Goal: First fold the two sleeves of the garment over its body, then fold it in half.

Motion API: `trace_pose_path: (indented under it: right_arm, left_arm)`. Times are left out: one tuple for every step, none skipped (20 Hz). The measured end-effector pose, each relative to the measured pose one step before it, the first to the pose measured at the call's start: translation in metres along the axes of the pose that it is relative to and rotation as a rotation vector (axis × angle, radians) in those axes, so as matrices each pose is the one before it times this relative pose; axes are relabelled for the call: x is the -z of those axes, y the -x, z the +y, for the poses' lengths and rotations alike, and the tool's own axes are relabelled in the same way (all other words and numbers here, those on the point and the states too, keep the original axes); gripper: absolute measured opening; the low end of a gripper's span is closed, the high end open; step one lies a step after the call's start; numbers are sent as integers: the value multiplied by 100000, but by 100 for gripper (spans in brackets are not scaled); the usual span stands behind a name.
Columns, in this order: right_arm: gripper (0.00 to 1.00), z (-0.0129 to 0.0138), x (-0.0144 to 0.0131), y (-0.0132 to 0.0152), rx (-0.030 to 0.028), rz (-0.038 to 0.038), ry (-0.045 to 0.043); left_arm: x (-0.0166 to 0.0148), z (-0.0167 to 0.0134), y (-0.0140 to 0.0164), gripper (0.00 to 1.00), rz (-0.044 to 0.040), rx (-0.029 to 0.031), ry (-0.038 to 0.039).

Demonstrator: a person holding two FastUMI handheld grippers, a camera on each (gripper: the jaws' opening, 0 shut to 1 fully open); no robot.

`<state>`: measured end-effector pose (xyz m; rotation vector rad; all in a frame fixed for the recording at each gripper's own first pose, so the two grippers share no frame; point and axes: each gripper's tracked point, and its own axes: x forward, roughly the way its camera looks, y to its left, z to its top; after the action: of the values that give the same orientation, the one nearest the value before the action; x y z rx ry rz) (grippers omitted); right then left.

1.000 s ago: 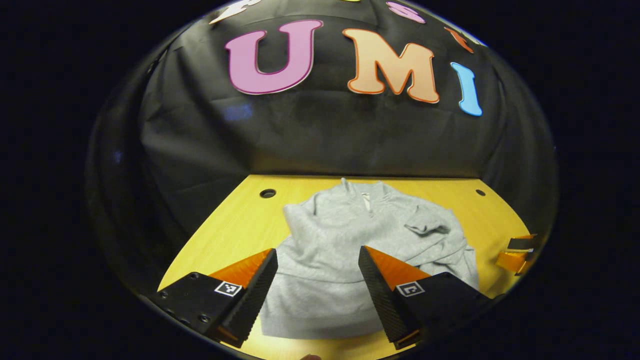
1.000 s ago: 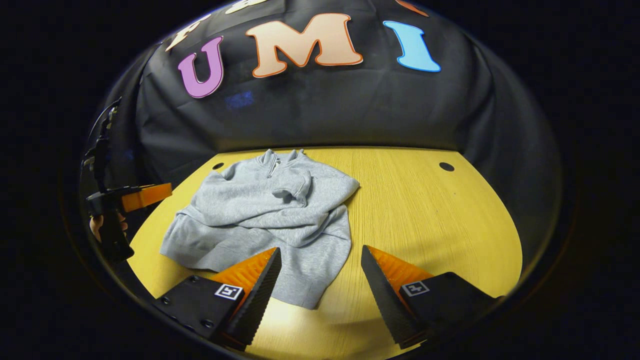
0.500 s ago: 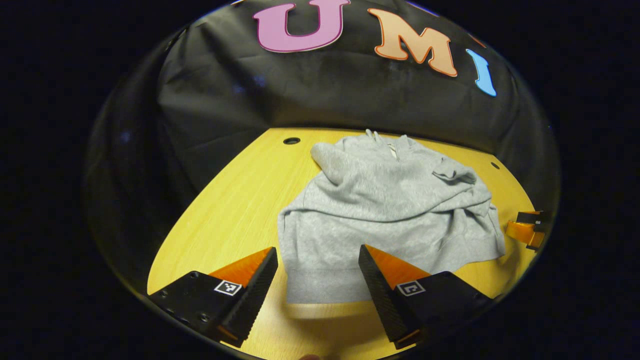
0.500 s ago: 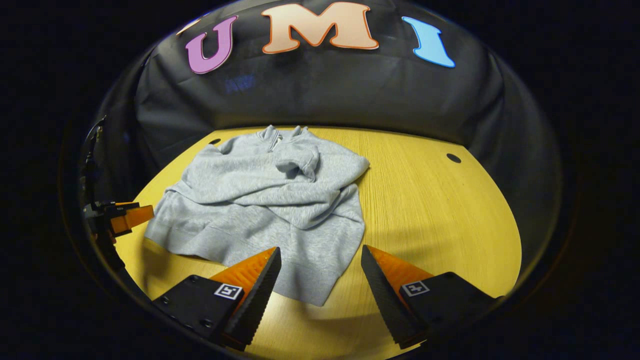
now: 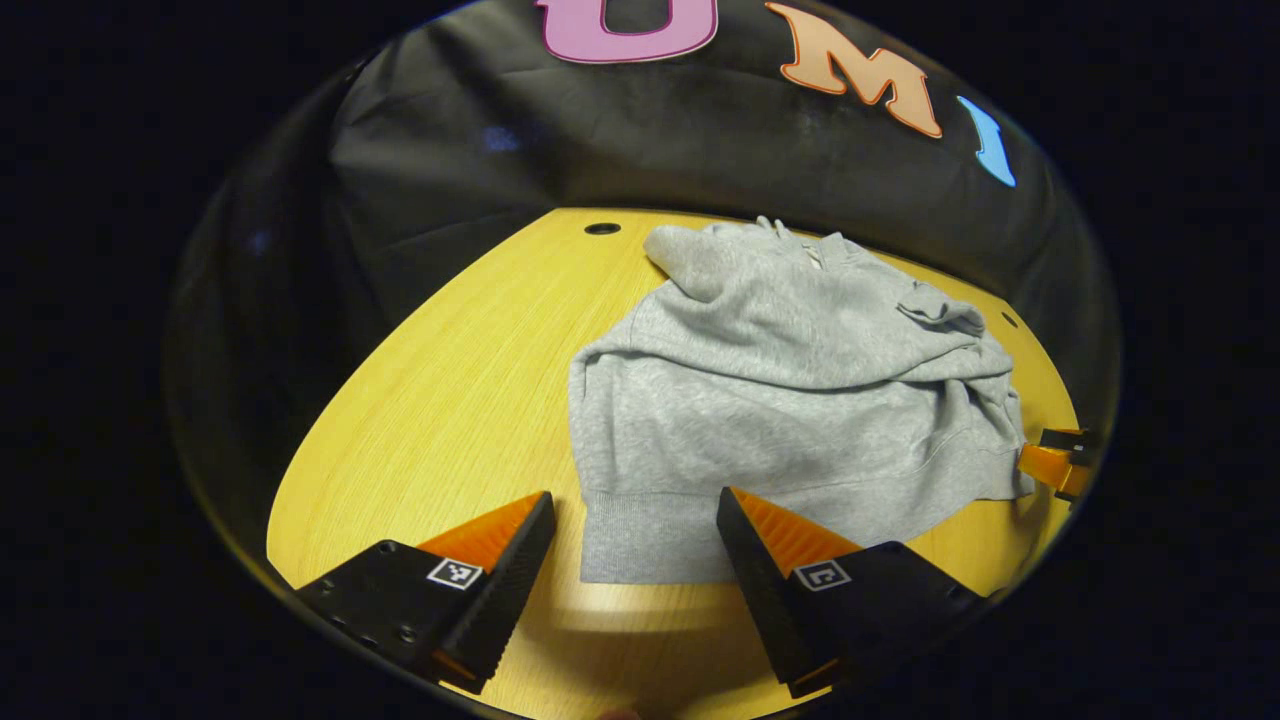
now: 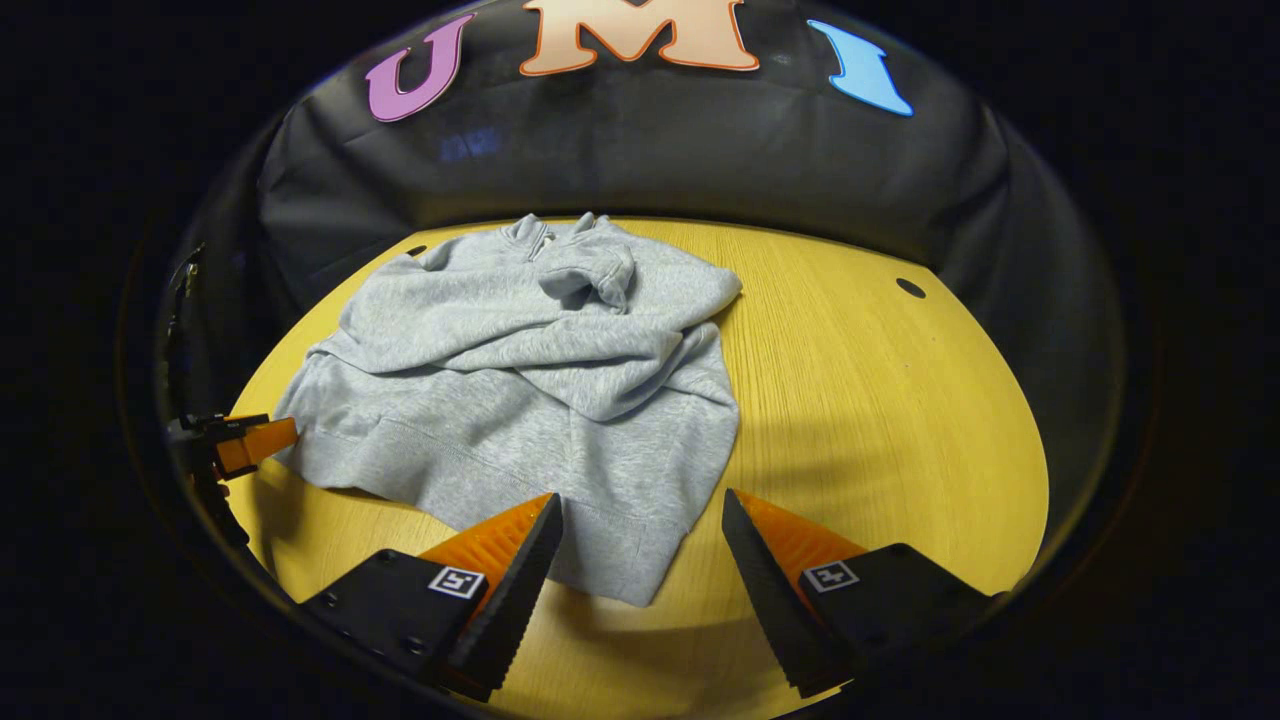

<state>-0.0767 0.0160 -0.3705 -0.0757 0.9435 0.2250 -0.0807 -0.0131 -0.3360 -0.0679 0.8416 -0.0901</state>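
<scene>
1. A yellow wooden table [image 5: 430, 400] stands before the booth's black cloth wall [image 6: 640, 160].
2. A grey sweatshirt [image 5: 790, 390] lies on the table, both sleeves folded across its body, collar at the far edge, hem nearest.
3. The left gripper [image 5: 636, 545] hangs over the hem's left corner, fingers spread, holding nothing.
4. The right gripper [image 6: 642, 545] hangs over the right hem corner, likewise spread and empty.

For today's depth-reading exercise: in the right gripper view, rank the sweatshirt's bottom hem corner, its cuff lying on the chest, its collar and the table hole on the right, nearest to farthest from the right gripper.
1. Hem corner: between the open fingers of the right gripper.
2. Cuff: mid-garment, on the chest.
3. Collar and table hole: both by the back edge, too close to call.
</scene>
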Motion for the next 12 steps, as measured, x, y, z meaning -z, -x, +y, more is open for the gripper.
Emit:
trace_pose_path:
  right_arm:
    - [99,192,294,-327,9,692,327]
    - [100,130,166,-213,-159,743,179]
    - [100,82,250,-187,70,763,127]
    - [97,83,65,-61,-209,313,-254]
    - [97,68,-47,-53,-136,-35,-778]
    - [96,-11,104,-38,-216,516,-580]
    - [96,23,173,-32,-475,445,-919]
    - [96,-26,98,-58,-499,845,-1390]
    - [96,-33,-77,56,-263,-379,-507]
    - [99,-47,64,-59,98,334,701]
    - [96,40,66,-6,0,-70,252]
    - [96,215,62,-100,-506,514,-436]
  left_arm:
    - [140,-23,-187,97,481,-15,6]
    - [160,2,96,96,-113,239,123]
    - [-130,-54,-64,97,-662,503,468]
    - [203,-120,71,97,479,319,600]
    - [-154,97,76,96,-761,112,-344]
    - [114,-22,-99,95,587,262,-226]
    - [-70,59,189,93,-471,-215,-141]
    - [-35,-241,-243,92,-208,539,179]
    - [42,-293,79,90,-521,414,-590]
    - [37,-376,-250,86,-722,952,-575]
    - [-64,-153,26,79,-525,-65,-659]
    - [46,-98,30,75,-416,505,11]
